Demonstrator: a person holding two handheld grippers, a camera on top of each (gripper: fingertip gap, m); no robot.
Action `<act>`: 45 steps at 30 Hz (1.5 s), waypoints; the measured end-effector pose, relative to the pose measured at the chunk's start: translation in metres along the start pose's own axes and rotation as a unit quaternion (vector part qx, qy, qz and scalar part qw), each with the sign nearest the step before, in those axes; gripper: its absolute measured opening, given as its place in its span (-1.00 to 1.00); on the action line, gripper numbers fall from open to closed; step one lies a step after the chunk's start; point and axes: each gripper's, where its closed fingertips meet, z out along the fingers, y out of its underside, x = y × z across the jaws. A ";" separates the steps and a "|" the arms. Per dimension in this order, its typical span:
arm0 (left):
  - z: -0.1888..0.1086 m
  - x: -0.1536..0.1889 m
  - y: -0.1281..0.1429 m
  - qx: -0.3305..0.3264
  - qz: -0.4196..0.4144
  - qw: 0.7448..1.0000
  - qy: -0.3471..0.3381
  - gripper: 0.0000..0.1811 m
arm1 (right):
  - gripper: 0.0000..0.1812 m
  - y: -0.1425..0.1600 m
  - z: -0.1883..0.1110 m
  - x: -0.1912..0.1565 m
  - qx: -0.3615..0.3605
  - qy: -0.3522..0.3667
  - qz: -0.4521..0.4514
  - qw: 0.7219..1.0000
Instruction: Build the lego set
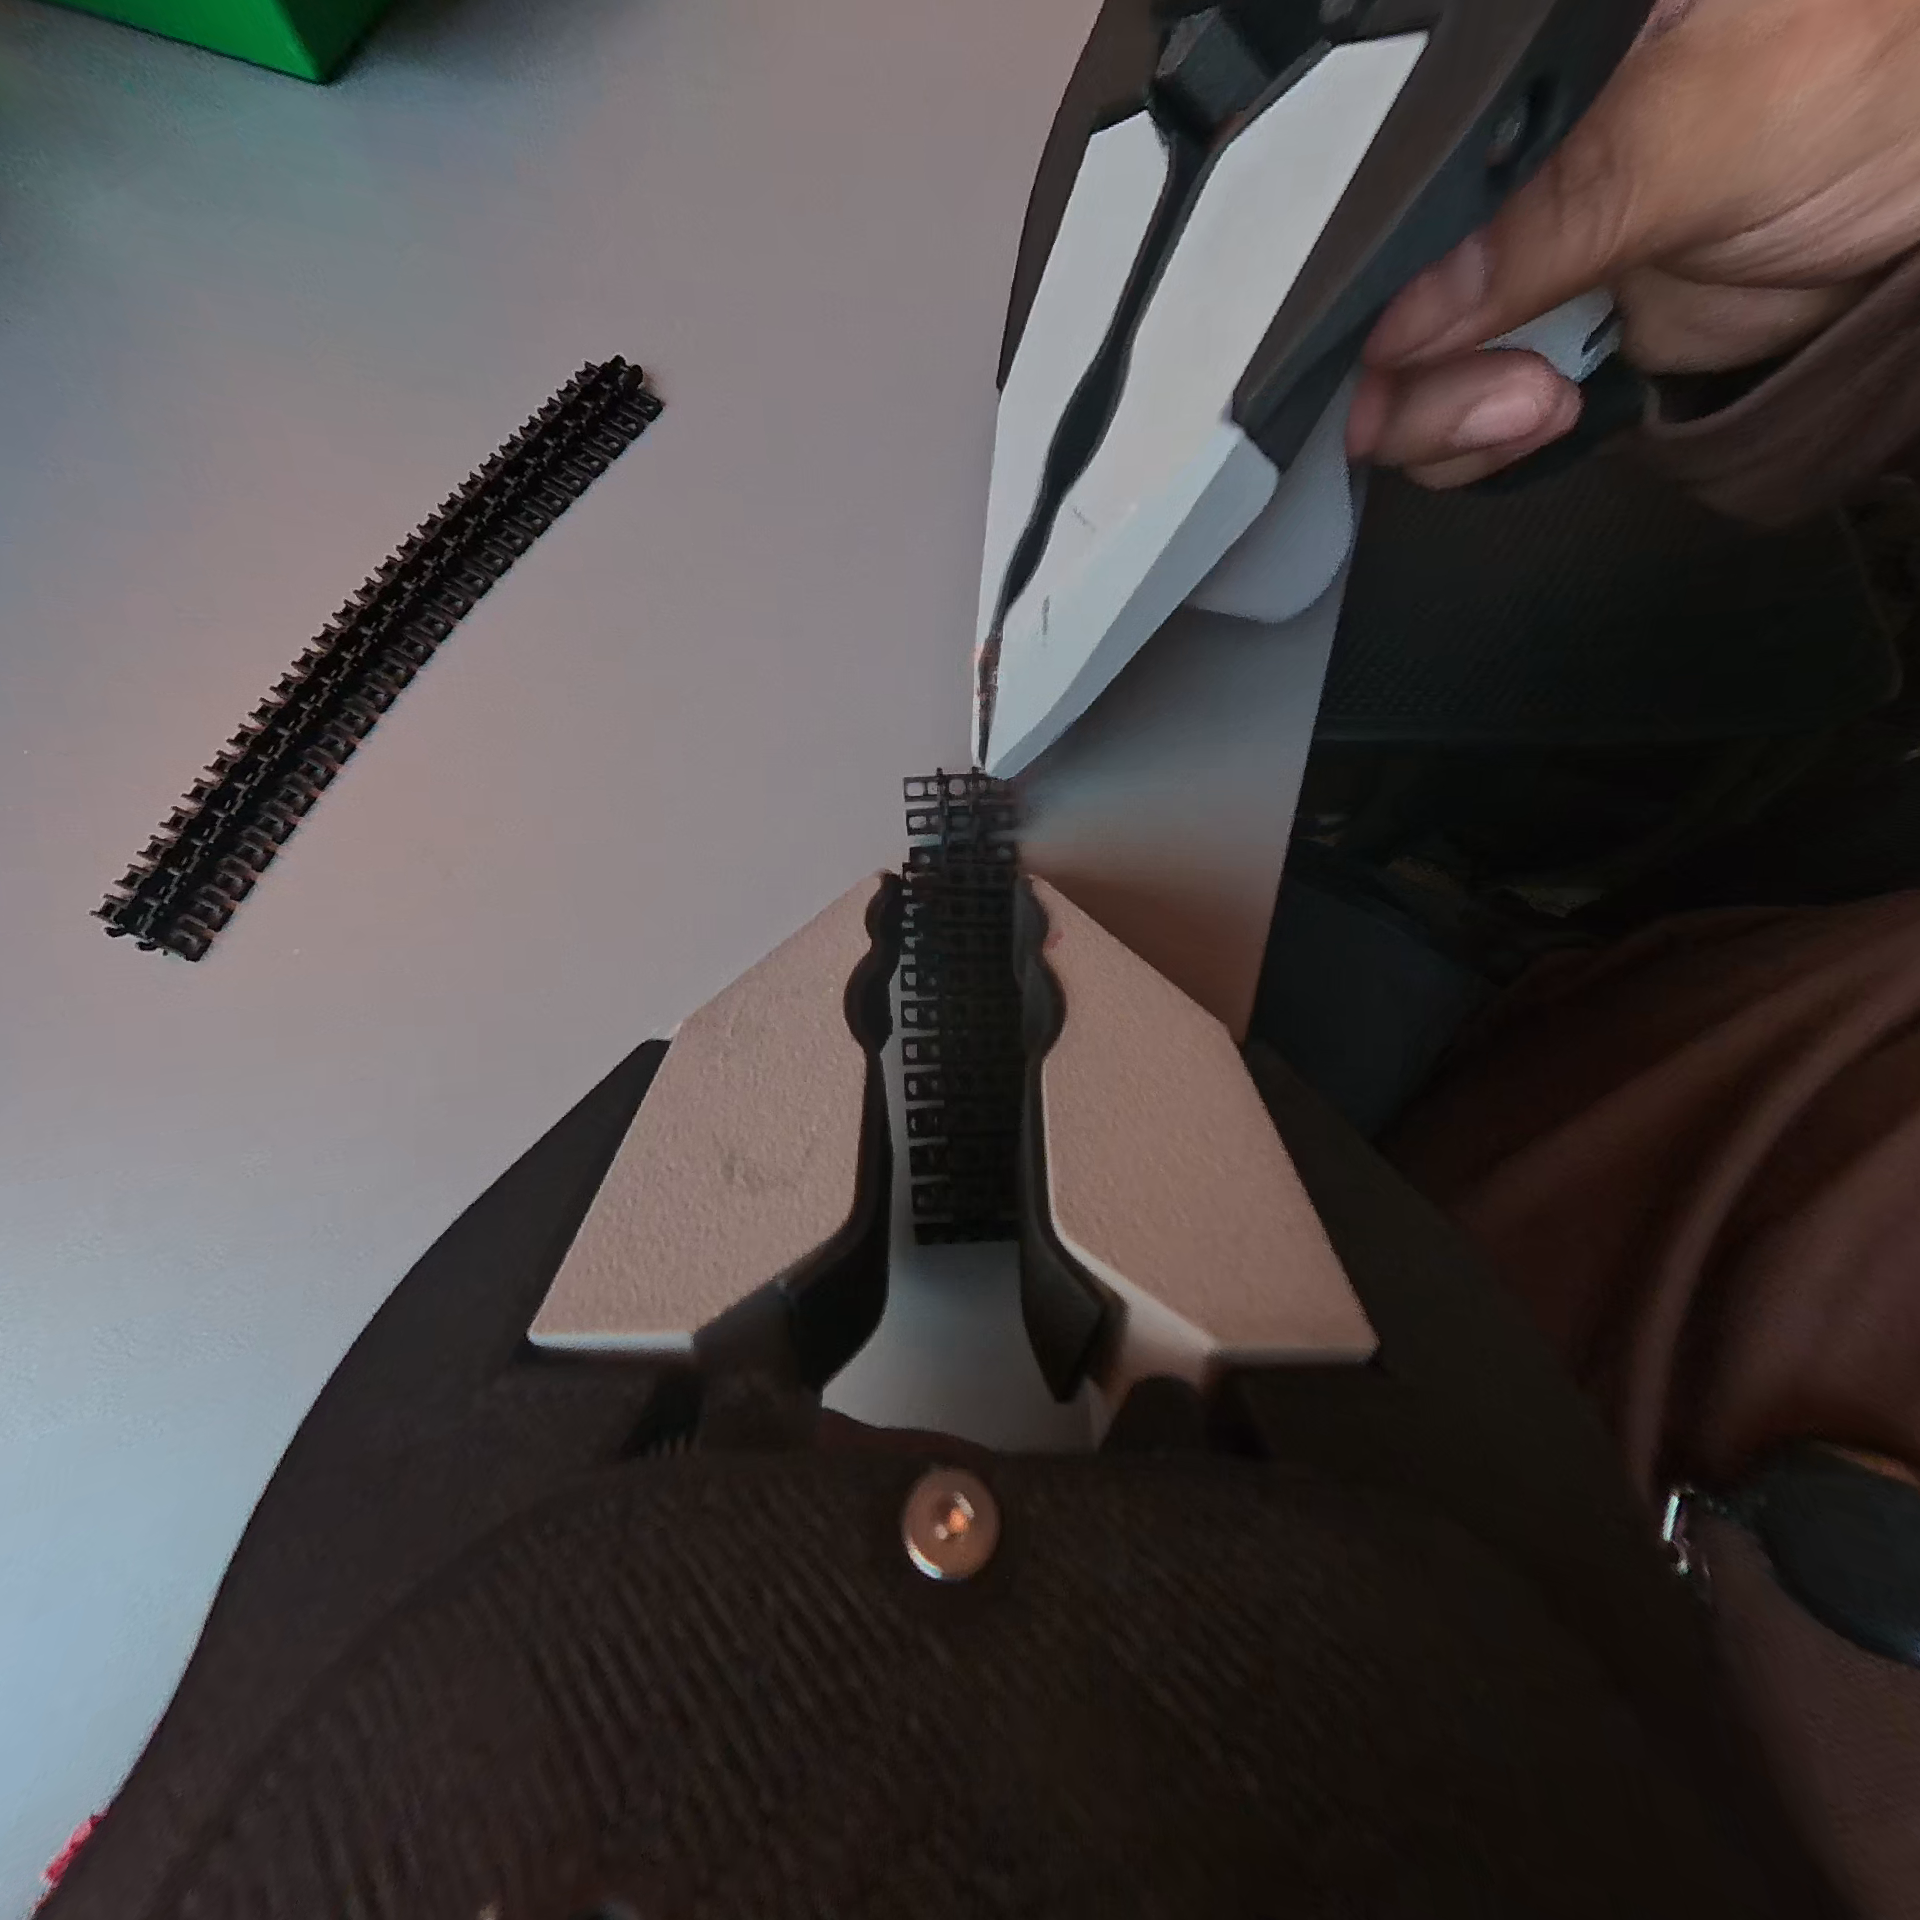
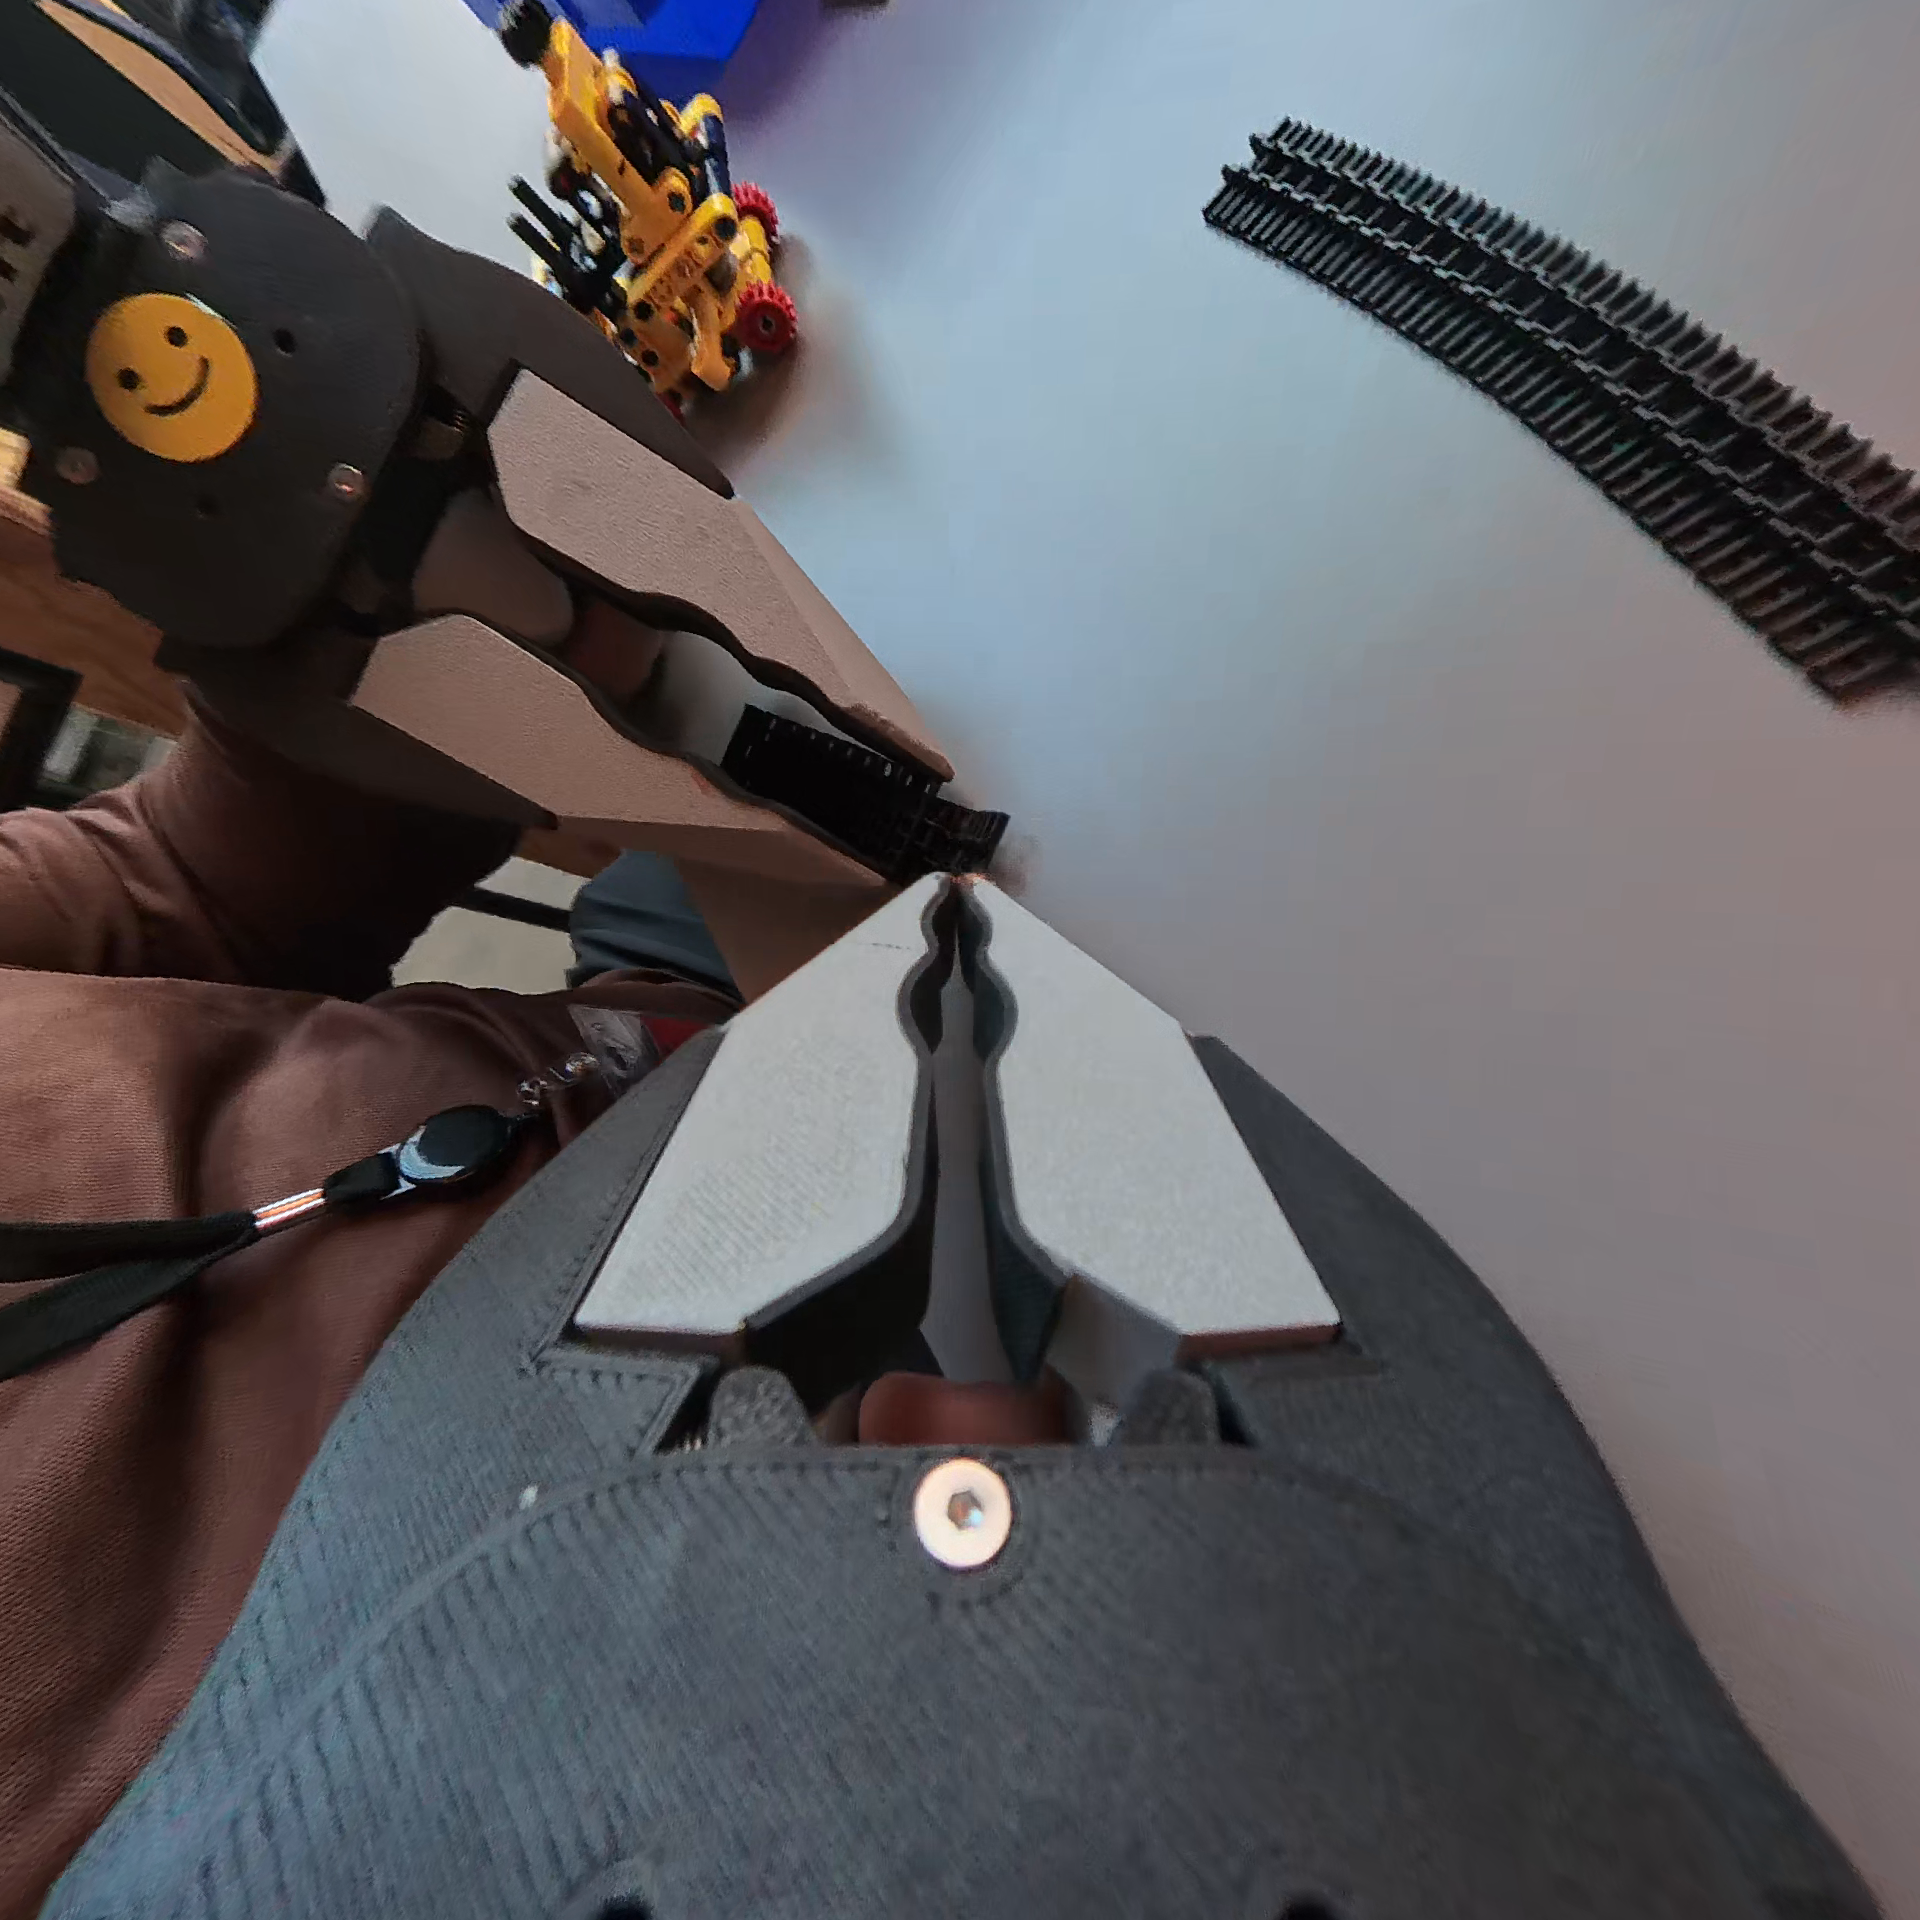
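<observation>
My left gripper (image 1: pixel 958 883) is shut on a short black track strip (image 1: pixel 961 1039), which lies lengthwise between its fingers with the far end sticking out past the tips. My right gripper (image 2: pixel 956 881) has its jaws closed, and its tips meet the strip's protruding end (image 2: pixel 971 826). Whether they pinch a link is unclear. In the left wrist view the right gripper (image 1: pixel 987 743) comes down from the upper right. In the right wrist view the left gripper (image 2: pixel 925 821) comes in from the left. A longer black track strip (image 1: pixel 384 665) lies flat on the white table and also shows in the right wrist view (image 2: pixel 1590 395).
A partly built yellow lego vehicle with red gears (image 2: pixel 665 229) stands at the far side, in front of a blue bin (image 2: pixel 665 31). A green box (image 1: pixel 281 31) sits at the far left corner. The table edge (image 1: pixel 1299 831) and the person's brown sleeve are close on the right. Both grippers' tips are close together, under 4 cm apart.
</observation>
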 end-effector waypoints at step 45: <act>-0.053 0.024 0.023 -0.018 0.042 0.998 0.048 -0.71 | -0.78 0.018 0.018 -0.032 -0.037 0.041 -0.188 0.981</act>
